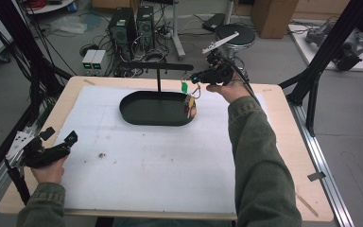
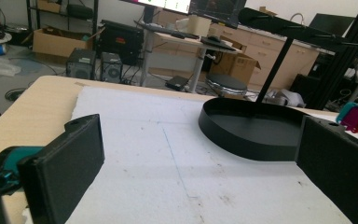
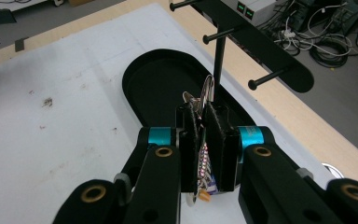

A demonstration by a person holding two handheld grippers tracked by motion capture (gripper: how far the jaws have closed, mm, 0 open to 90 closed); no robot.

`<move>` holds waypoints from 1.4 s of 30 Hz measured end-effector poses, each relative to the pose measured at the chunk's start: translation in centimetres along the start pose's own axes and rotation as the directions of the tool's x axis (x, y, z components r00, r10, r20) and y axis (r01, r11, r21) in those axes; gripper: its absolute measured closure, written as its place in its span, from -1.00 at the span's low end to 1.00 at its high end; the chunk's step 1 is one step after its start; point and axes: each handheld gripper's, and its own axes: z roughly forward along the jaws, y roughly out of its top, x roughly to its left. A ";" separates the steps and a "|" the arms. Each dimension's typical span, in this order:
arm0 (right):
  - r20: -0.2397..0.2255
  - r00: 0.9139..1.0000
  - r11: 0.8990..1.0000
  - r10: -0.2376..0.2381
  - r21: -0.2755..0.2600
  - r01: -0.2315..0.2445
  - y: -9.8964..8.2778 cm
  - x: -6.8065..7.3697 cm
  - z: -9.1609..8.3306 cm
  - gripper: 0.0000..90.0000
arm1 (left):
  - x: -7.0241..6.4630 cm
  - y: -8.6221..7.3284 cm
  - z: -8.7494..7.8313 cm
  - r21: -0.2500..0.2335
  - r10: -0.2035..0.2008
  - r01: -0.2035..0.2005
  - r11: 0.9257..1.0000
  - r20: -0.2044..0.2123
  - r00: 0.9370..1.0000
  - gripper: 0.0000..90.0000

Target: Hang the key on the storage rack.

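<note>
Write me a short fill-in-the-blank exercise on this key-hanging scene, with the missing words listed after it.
1. The right tongs are shut on a bunch of ____, tags dangling below.
2. The black stand rises from an oval ____ on the white mat.
3. The left tongs rest near the table's left edge with jaws ____.
4. One tag hanging under the right tongs is coloured ____.

Missing words: keys; tray; open; green

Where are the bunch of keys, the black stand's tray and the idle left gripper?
bunch of keys [image 1: 189,100], high view, hanging tags.
black tray [image 1: 137,116], high view, front wall.
left gripper [image 1: 59,136], high view, between fingertips.
</note>
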 end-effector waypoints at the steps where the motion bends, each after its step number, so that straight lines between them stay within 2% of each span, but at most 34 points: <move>1: -0.002 1.000 1.000 0.000 0.000 0.000 0.0 -0.1 0.1 0.85 | 0.0 0.0 0.0 0.002 0.000 0.000 1.000 0.000 1.000 -0.96; 12: -0.001 1.000 1.000 0.017 -0.026 -0.017 0.2 -1.3 0.8 0.85 | 0.1 -0.1 0.2 0.007 0.005 -0.005 1.000 0.004 1.000 -0.96; 23: 0.006 1.000 0.999 0.003 -0.051 -0.003 1.3 -2.4 1.5 0.85 | 0.0 -0.1 0.2 0.011 0.009 -0.009 1.000 0.002 1.000 -0.96; 30: 0.035 0.999 1.000 0.019 -0.024 -0.018 2.2 -3.1 2.2 0.85 | 0.1 -0.1 0.3 0.008 0.001 -0.001 1.000 0.004 1.000 -0.96; 34: 0.035 0.999 0.999 0.035 -0.015 -0.035 2.5 -3.5 2.6 0.85 | 0.1 -0.1 0.3 0.006 -0.001 0.001 1.000 0.005 1.000 -0.96; 37: 0.028 0.999 0.999 0.040 -0.024 -0.040 2.5 -3.8 3.0 0.85 | 0.2 -0.1 0.3 0.004 -0.005 0.005 1.000 0.003 1.000 -0.96; 42: 0.043 0.997 0.998 0.060 -0.007 -0.060 2.1 -4.5 3.6 0.85 | 0.2 -0.1 0.3 0.005 -0.006 0.006 1.000 0.006 1.000 -0.96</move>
